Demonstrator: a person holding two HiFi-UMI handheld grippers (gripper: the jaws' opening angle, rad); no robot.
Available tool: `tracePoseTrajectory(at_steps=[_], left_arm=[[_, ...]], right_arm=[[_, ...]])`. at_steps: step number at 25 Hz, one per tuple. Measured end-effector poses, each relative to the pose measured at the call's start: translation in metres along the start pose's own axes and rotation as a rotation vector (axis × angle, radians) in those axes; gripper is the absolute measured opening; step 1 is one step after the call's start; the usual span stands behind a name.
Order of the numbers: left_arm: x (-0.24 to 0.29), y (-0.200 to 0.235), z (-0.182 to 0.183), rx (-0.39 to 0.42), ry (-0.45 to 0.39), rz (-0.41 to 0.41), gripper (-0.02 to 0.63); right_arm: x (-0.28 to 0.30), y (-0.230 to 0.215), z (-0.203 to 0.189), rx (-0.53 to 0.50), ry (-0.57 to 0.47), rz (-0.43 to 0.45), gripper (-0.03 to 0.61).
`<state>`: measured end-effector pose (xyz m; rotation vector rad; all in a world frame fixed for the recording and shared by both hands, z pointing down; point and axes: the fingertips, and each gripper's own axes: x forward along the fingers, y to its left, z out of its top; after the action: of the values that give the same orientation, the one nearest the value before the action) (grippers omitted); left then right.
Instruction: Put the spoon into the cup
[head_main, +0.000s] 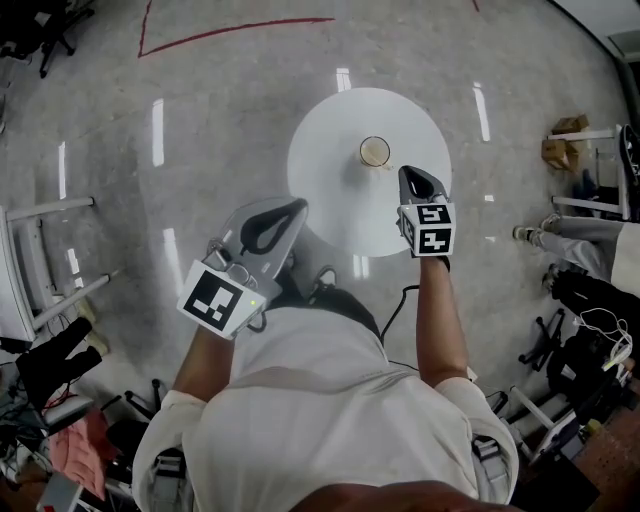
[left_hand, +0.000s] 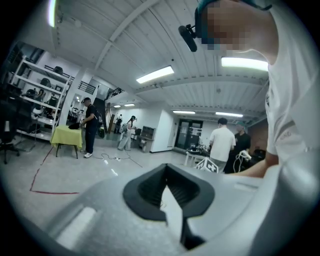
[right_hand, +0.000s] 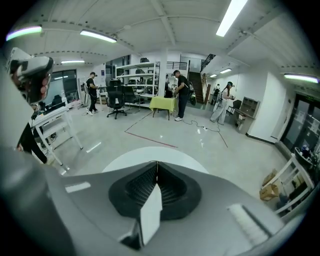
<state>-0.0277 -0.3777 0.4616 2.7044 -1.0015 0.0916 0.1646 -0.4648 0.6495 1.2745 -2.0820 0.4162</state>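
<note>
Although the spoon is the thing to move, no view shows it clearly. The cup (head_main: 375, 151) stands upright on the round white table (head_main: 335, 205), a little behind the middle. A small thin piece (head_main: 388, 167) sticks out at the cup's near right side, but it is too small to say whether it is the cup's own handle or the end of a spoon.

The right gripper (head_main: 406, 173) is over the table, just beside the cup on its near right side and not touching it. Its jaws are closed together with nothing between them, and its own view shows only the table edge beyond the tips. The left gripper (head_main: 298, 207) hangs beside the table's near left edge, well apart from the cup. Its jaws also meet at the tips and hold nothing.

With both grippers empty, I judge that the task is either finished, the spoon already resting in the cup, or not yet begun. The pictures do not settle which.
</note>
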Motion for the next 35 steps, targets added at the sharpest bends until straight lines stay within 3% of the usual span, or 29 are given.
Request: tracePoseTrajectory(at_steps=[10, 23, 29, 35], left_arm=[[-0.021, -0.118, 0.036, 0.111, -0.053, -0.049, 0.003], [-0.054, -0.262, 0.068, 0.254, -0.129, 0.008, 0.003], [-0.078, -0.296, 0.076, 0.281, -0.137, 0.024, 0.003], [-0.091, -0.309, 0.091, 0.322, -0.156, 0.005, 0.003]], right_arm=[[-0.158, 0.007, 0.026, 0.040, -0.232, -0.011, 0.006], [-0.339, 0.013, -0.018, 0.085, -0.435, 0.034, 0.006], [-0.393, 0.036, -0.025, 0.110, -0.523, 0.066, 0.006], [-0.446, 0.049, -0.005, 0.117, -0.649, 0.046, 0.006]])
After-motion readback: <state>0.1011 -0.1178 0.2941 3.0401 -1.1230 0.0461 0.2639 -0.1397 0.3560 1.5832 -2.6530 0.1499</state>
